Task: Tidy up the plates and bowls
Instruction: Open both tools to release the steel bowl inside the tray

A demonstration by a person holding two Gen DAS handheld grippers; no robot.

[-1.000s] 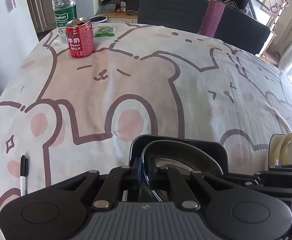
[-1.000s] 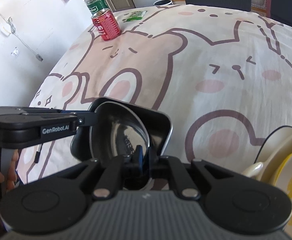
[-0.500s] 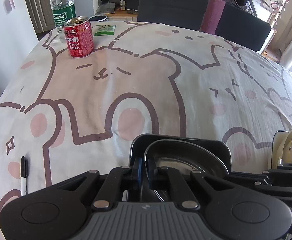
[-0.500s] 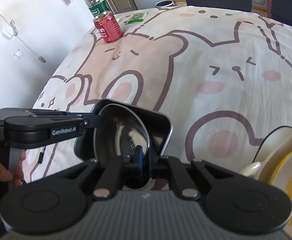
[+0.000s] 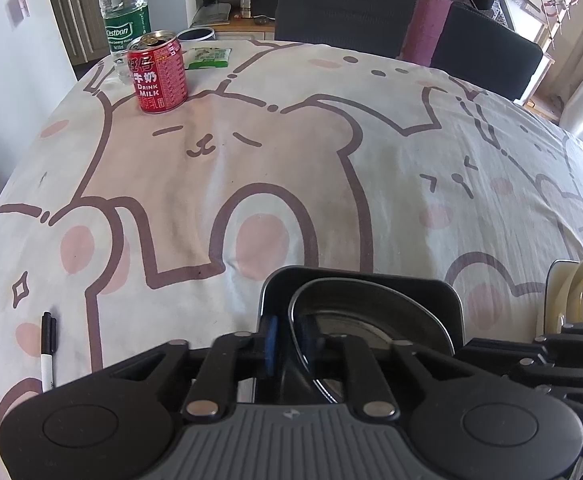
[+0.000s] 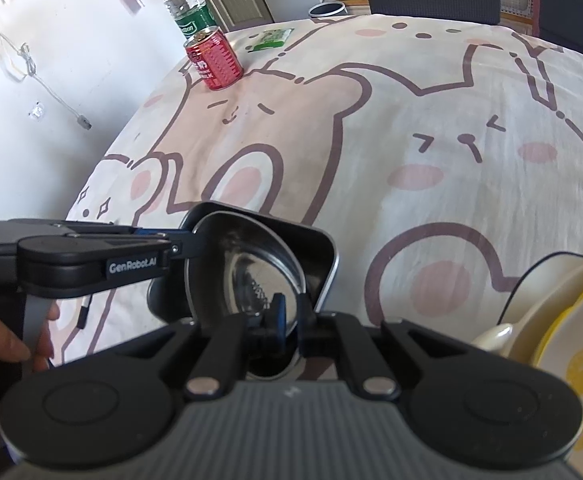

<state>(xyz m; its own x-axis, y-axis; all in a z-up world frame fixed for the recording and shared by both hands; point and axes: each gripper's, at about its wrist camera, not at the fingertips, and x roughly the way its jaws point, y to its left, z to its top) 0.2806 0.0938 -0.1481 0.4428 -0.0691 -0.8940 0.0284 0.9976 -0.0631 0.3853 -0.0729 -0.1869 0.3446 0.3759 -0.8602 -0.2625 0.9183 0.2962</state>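
A round steel bowl [image 5: 355,312] sits inside a dark square metal tray [image 5: 447,304], both held a little above the tablecloth. My left gripper [image 5: 289,344] is shut on the left rims of the bowl and tray. My right gripper [image 6: 291,318] is shut on the near rim of the bowl [image 6: 247,264] and tray [image 6: 327,256]. The left gripper [image 6: 179,246] shows in the right wrist view, clamped on the far left rim. Cream and yellow dishes [image 6: 563,320] stand at the right; they also show in the left wrist view [image 5: 579,292].
A red milk can [image 5: 157,72], a water bottle [image 5: 121,12] and a green packet [image 5: 207,58] stand at the far left of the table. A black marker [image 5: 47,344] lies near the left edge. Dark chairs [image 5: 371,12] stand behind the table.
Both grippers have moved forward a little with the bowl and tray; the can and far table edge look closer. The grips are unchanged.
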